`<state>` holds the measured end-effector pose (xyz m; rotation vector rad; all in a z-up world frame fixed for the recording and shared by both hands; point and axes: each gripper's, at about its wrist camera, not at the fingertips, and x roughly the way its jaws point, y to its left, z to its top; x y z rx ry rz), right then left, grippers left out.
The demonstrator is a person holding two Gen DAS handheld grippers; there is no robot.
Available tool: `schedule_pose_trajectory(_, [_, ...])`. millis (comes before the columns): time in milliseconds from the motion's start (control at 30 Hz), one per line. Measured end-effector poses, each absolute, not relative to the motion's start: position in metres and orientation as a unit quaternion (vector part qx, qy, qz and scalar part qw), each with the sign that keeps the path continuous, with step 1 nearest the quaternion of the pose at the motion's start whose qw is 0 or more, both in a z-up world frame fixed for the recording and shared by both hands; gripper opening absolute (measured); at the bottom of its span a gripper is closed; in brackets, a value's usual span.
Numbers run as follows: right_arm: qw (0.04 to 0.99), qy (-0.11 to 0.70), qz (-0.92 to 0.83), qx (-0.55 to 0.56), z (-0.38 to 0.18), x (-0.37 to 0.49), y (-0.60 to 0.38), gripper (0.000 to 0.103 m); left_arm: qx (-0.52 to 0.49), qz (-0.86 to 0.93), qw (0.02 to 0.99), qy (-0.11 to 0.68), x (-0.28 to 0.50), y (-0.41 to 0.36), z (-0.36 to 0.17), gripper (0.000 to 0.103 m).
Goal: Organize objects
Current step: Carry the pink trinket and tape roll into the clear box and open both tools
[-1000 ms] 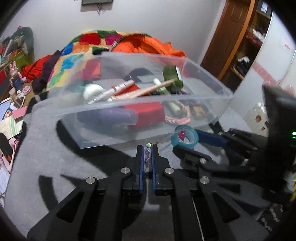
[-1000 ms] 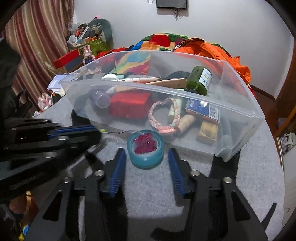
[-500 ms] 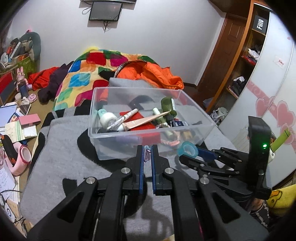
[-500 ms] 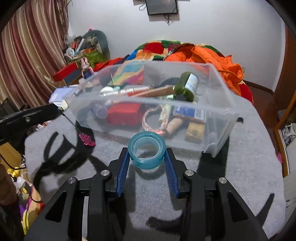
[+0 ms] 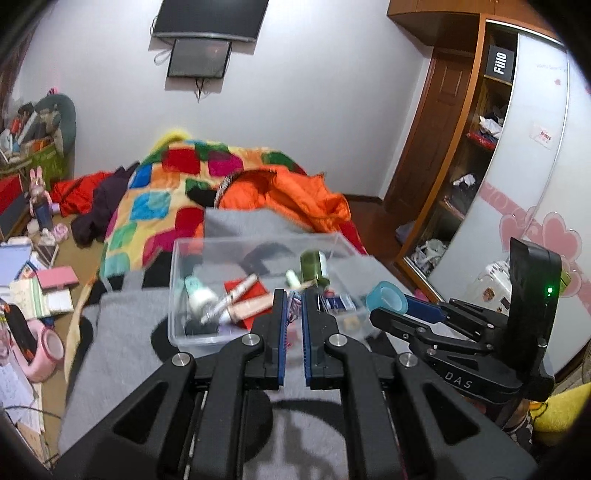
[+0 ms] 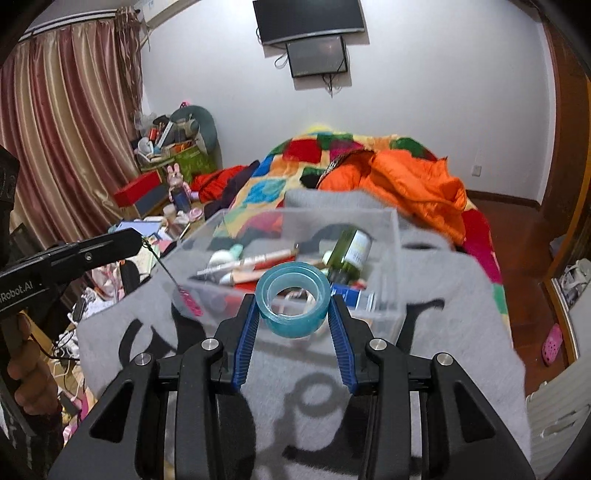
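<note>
Grey cloth [image 6: 461,306] fills the lower frame; mid-frame, the downward-tilted right gripper [image 6: 293,325] clamps the tape [image 6: 293,304] above the bin [image 6: 384,236]. At left, the left gripper [image 5: 294,326] pinches a charm [image 6: 188,301].

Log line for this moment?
left gripper: shut on charm | right gripper: shut on tape roll | bin: below

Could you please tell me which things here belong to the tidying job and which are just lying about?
Job:
- blue-green roll of clear tape, clamped in right gripper
- pink charm on a thin cord, hanging from left gripper
- clear plastic storage bin

Lying about:
- patchwork quilt
- orange jacket
- wall-mounted black screen
</note>
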<state>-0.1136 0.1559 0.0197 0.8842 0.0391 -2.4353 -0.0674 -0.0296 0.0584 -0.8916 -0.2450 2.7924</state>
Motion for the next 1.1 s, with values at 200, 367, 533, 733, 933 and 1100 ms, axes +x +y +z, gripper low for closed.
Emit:
schedule_pose_trajectory(200, [0.262,0.013,-0.911,0.319,0.028,-0.127,0.154,0.035,-0.291,0.949,0.078,-0.091,-0.091,-0.036,0.064,0.006])
schedule_pose_trajectory(367, [0.256,0.012,-0.911,0.324,0.025,-0.138,0.151,0.035,-0.303,0.944,0.078,-0.106,-0.111,-0.042,0.054,0.006])
schedule_pose_trajectory(533, [0.256,0.001,-0.903,0.346,0.014,-0.151,0.148,0.035,-0.329,0.935,0.079,-0.107,-0.125,-0.039,0.033,0.006])
schedule_pose_trajectory(733, [0.242,0.014,-0.900,0.363,-0.001,-0.161,0.139,0.035,-0.364,0.924,0.065,-0.094,-0.139,-0.037,0.004,0.006])
schedule_pose_trajectory(933, [0.242,0.027,-0.897,0.368,-0.011,-0.163,0.134,0.036,-0.383,0.916,0.072,-0.095,-0.142,-0.035,-0.011,0.010])
schedule_pose_trajectory(1100, [0.248,0.032,-0.895,0.369,-0.009,-0.162,0.134,0.039,-0.376,0.919,0.071,-0.091,-0.136,-0.034,-0.010,0.040])
